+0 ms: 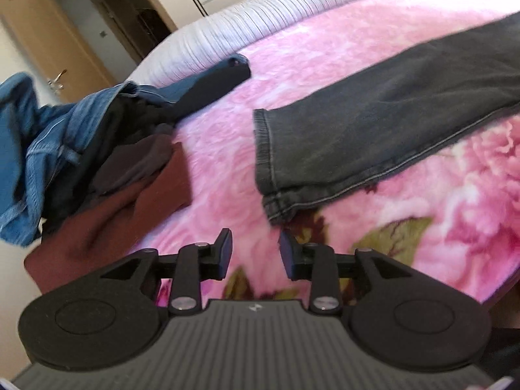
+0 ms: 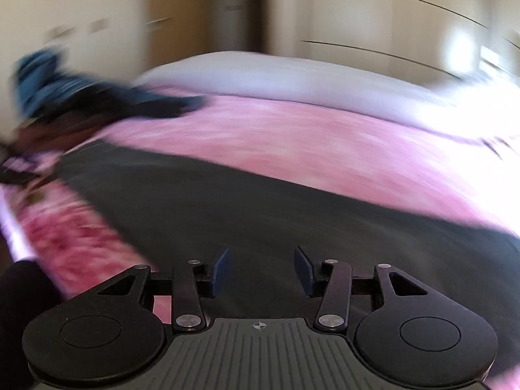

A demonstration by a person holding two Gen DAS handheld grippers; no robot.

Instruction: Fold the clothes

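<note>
Grey jeans (image 1: 383,120) lie flat on pink floral bed cover (image 1: 292,65), long axis along the near edge, hem toward heaped clothes (image 1: 97,169) at the bed's left end. Left tool (image 1: 255,255) partly open, empty, just short of hem. Right tool (image 2: 261,271) half open, empty, over the jeans.

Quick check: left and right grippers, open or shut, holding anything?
Left gripper: open, empty, just short of the grey jeans hem.
Right gripper: open, empty, above the grey jeans.
</note>
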